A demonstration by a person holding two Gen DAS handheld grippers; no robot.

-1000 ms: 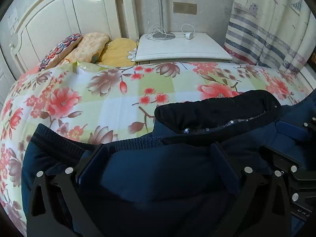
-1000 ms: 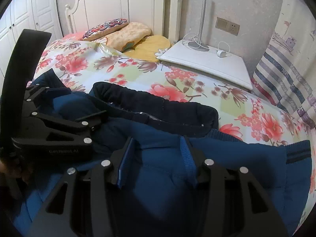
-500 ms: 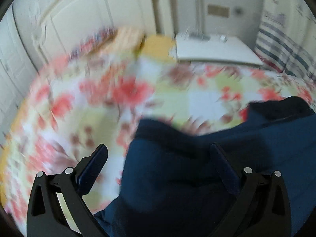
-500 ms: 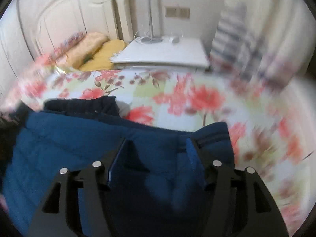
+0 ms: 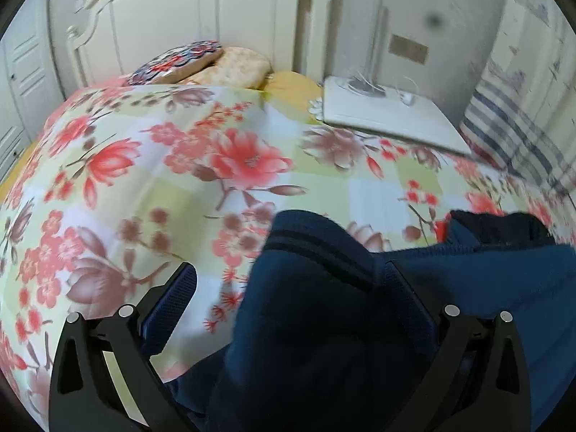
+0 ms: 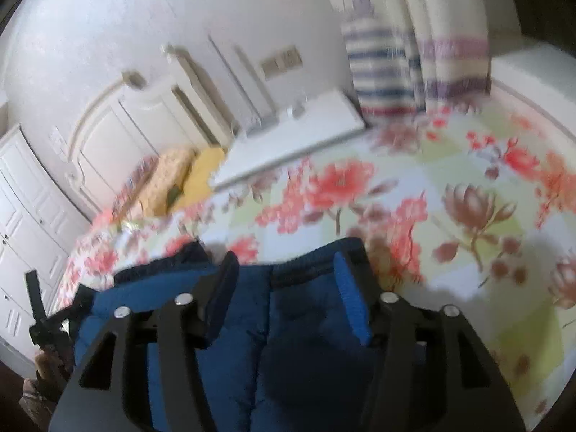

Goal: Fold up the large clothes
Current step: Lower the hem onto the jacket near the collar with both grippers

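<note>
Your left gripper (image 5: pixel 288 284): jaws wide apart, navy jacket (image 5: pixel 360 324) bunched between 2 fingers, nothing pinched. Your right gripper (image 6: pixel 286 284): jaws likewise spread over jacket cuff (image 6: pixel 306 270). Jacket lies on floral bedspread (image 5: pixel 180 180) at bed's near edge; nightstand (image 5: pixel 378 115) beyond.

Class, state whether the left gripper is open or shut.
Open: the left gripper has its fingers spread wide, with the navy jacket bunched loosely between them.

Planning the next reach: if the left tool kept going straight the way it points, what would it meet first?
Probably the blue jacket bunched between the fingers of the left tool; past it lies the flowered bedspread. Depth is hard to judge.
</note>
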